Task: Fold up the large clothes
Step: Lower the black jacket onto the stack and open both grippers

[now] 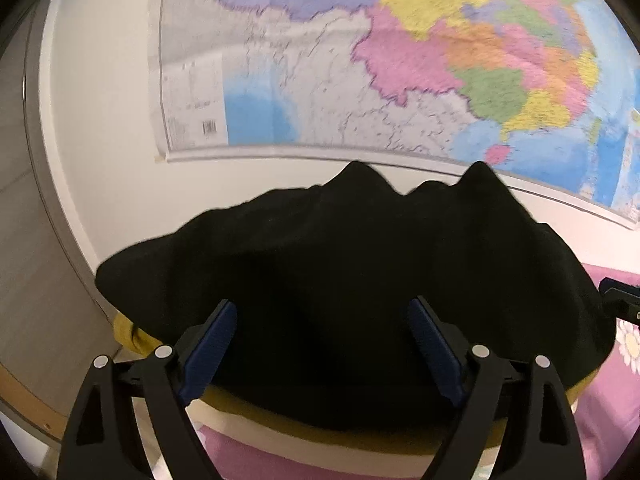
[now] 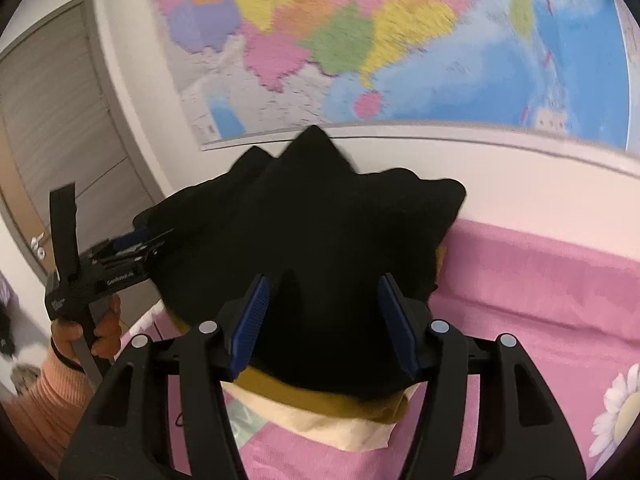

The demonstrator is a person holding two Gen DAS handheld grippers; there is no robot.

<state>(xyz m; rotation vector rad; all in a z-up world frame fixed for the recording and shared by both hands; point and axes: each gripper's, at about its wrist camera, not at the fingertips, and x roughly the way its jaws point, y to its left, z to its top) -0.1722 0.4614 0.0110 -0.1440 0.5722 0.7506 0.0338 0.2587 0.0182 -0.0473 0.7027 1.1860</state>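
Observation:
A black garment (image 1: 340, 272) lies bunched on top of a stack of folded clothes, a mustard-yellow one (image 1: 304, 428) and a cream one (image 2: 320, 424) under it, on the pink bed. My left gripper (image 1: 322, 344) is open, its blue pads on either side of the black cloth's near edge, not pinching it. My right gripper (image 2: 324, 320) is open too, its blue pads astride the black garment (image 2: 304, 232). The left gripper also shows in the right wrist view (image 2: 120, 252), at the garment's left side, held by a hand.
A pink bedsheet (image 2: 540, 300) with white daisy prints covers the bed. A large colourful wall map (image 1: 380, 60) hangs on the white wall behind the stack. A grey door (image 2: 60, 120) is to the left. The right gripper's tip shows at the left wrist view's right edge (image 1: 620, 296).

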